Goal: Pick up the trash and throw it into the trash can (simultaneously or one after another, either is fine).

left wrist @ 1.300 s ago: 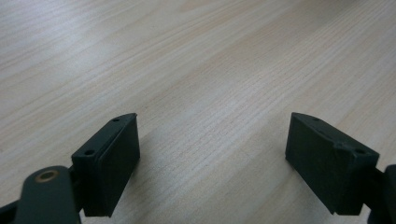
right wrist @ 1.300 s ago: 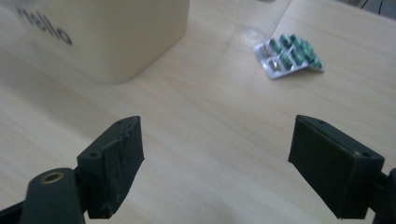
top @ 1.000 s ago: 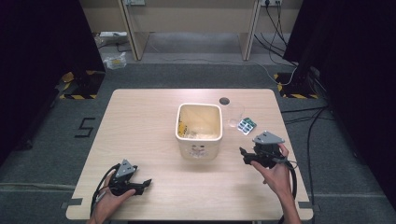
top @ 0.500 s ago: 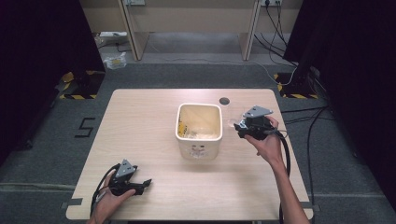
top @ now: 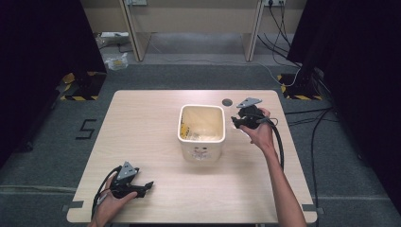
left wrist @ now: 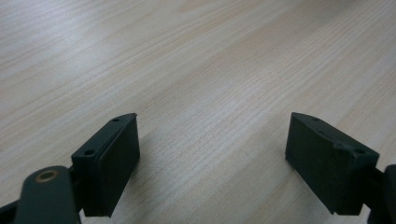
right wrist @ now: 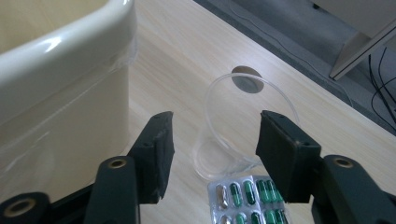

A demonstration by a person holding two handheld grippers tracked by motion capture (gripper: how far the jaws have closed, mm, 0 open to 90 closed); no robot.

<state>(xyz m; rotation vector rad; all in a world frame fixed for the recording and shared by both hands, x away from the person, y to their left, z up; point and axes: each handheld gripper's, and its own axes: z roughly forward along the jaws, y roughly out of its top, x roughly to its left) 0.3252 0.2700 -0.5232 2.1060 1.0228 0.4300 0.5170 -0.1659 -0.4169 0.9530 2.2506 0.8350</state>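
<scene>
On pale wood table (top: 151, 127): cream bin (top: 201, 130); grey carpet (top: 52, 156) around.

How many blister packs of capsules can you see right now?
1. The blister pack of green capsules lies on the table just below the open right gripper, touching the clear plastic cup. More could be hidden inside the cream bin.

A cream square bin (top: 202, 146) is seen standing upright at the middle of the wooden table (top: 142, 123), somewhat nearer the far edge. Yellow items (top: 186, 130) are seen inside it, against its left wall. A round dark hole (top: 227, 102) is set in the tabletop near the far edge, just right of the bin. A figure "5" (top: 85, 128) is marked on the grey floor off the left edge.
</scene>
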